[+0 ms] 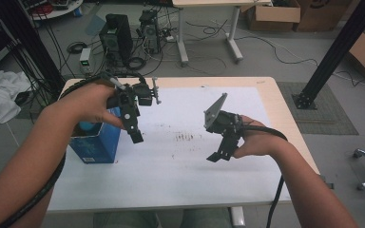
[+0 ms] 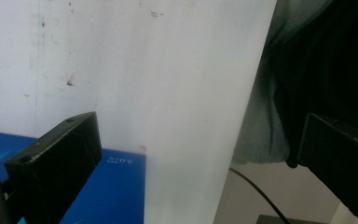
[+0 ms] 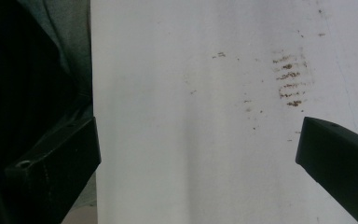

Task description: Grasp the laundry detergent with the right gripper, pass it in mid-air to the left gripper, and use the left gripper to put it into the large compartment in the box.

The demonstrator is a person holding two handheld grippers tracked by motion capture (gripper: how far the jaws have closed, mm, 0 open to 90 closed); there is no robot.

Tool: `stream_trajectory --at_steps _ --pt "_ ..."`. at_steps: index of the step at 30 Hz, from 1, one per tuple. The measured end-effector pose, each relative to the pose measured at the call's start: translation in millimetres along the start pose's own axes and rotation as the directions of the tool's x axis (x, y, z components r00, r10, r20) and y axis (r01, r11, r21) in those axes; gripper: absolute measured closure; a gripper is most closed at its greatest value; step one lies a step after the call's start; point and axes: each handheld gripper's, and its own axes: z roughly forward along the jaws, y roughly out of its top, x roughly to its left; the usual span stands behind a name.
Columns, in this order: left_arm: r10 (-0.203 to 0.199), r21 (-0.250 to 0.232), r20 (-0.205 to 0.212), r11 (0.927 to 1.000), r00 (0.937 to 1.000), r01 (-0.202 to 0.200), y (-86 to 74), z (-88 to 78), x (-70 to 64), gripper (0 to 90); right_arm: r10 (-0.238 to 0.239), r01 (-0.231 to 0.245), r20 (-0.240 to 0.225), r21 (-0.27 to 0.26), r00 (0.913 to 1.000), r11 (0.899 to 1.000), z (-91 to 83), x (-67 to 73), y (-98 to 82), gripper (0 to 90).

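Grippers hang above the white sheet (image 1: 171, 161), jaws apart, holding nothing. Blue box (image 1: 95, 142) stands at nine o'clock, just beside the left gripper (image 1: 136, 137). Likely an approach; next, lower left gripper onto the box while the right gripper (image 1: 217, 156) waits.

— What's around my desk (image 1: 266, 90)?
— Grey floor (image 1: 266, 57), a second table (image 1: 209, 4) behind, cardboard boxes (image 1: 273, 16) (top right), computer towers (image 1: 116, 35) amid tangled cables.
— And beside me?
— A black post (image 1: 335, 52) right, white cloth (image 1: 0, 95) left.
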Motion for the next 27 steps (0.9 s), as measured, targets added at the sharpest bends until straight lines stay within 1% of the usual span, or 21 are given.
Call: stream_trajectory --at_steps 2,3,9,11,13,19,27 --pt "0.009 0.005 -0.002 0.9999 1.0000 -0.009 1.3 0.0 -0.1 0.1 -0.002 0.002 0.001 0.004 1.0000 1.000 -1.5 -1.4 0.4 0.0" --pt "0.021 0.007 -0.006 0.9997 0.9998 -0.021 2.6 -0.3 -0.4 0.1 0.000 0.000 0.001 0.001 1.0000 1.000 -2.4 -2.4 0.5 0.0" --pt "0.046 0.010 -0.012 0.9989 0.9989 -0.046 7.5 0.5 -3.1 0.1 0.005 -0.005 0.006 0.002 1.0000 1.000 -7.6 -5.6 -0.8 0.0" --pt "0.043 0.011 -0.011 0.9990 0.9990 -0.043 8.4 1.5 -3.4 0.1 0.005 -0.005 0.005 0.002 1.0000 1.000 -7.9 -5.8 -1.2 0.0" --pt "0.046 0.011 -0.016 0.9989 0.9988 -0.046 9.3 1.7 -3.1 0.1 0.006 -0.006 0.005 0.005 1.0000 1.000 -7.9 -5.9 -1.4 0.0" --pt "0.056 0.003 -0.011 0.9984 0.9984 -0.056 12.3 1.9 -2.8 0.1 0.007 -0.007 0.003 0.015 1.0000 1.000 -8.2 -6.5 -0.7 0.0" --pt "0.059 0.000 -0.008 0.9983 0.9982 -0.059 12.1 2.2 -0.3 0.1 0.005 -0.005 0.004 0.021 1.0000 1.000 -9.7 -9.2 2.1 0.0"
